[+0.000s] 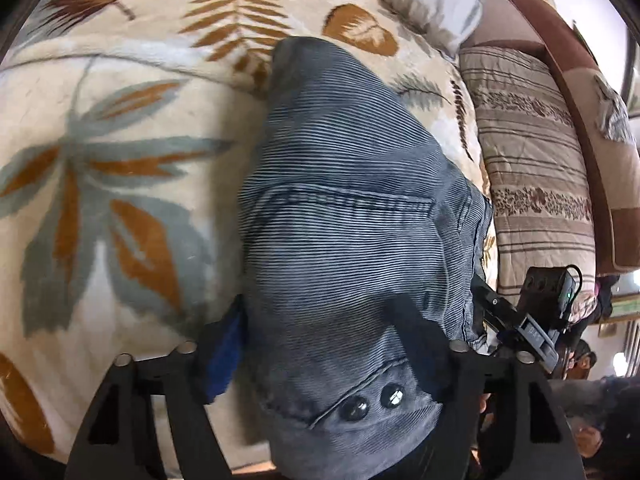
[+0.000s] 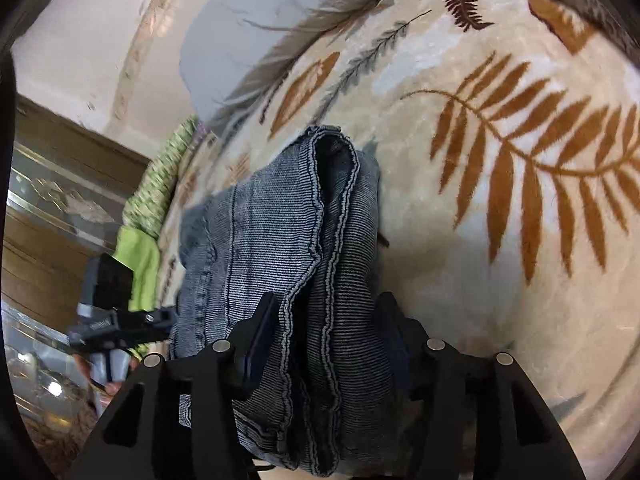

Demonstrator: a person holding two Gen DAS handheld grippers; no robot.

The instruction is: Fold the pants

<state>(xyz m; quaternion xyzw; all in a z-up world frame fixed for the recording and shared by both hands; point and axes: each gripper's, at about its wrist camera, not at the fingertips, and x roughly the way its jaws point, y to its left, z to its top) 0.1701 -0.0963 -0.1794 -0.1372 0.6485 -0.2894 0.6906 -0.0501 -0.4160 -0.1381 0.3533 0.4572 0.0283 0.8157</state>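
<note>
Blue-grey corduroy pants [image 1: 344, 184] lie folded in a long bundle on a cream blanket with a leaf print [image 1: 120, 128]. In the left wrist view the waistband with two metal buttons [image 1: 372, 400] is nearest, and my left gripper [image 1: 320, 308] straddles it with jaws spread wide, the blue pad beside the cloth rather than pressing it. In the right wrist view the stacked leg hems [image 2: 332, 216] run between the fingers of my right gripper [image 2: 328, 300], which stands partly open around them. Each view also shows the other gripper at the pants' far side.
A striped brown pillow [image 1: 532, 184] and a brown headboard [image 1: 576, 92] lie along the bed's right side. Green cloth [image 2: 140, 256] hangs at the bed's edge, with a wooden glass-fronted cabinet [image 2: 48, 208] behind it. A pale sheet [image 2: 248, 32] covers the far end.
</note>
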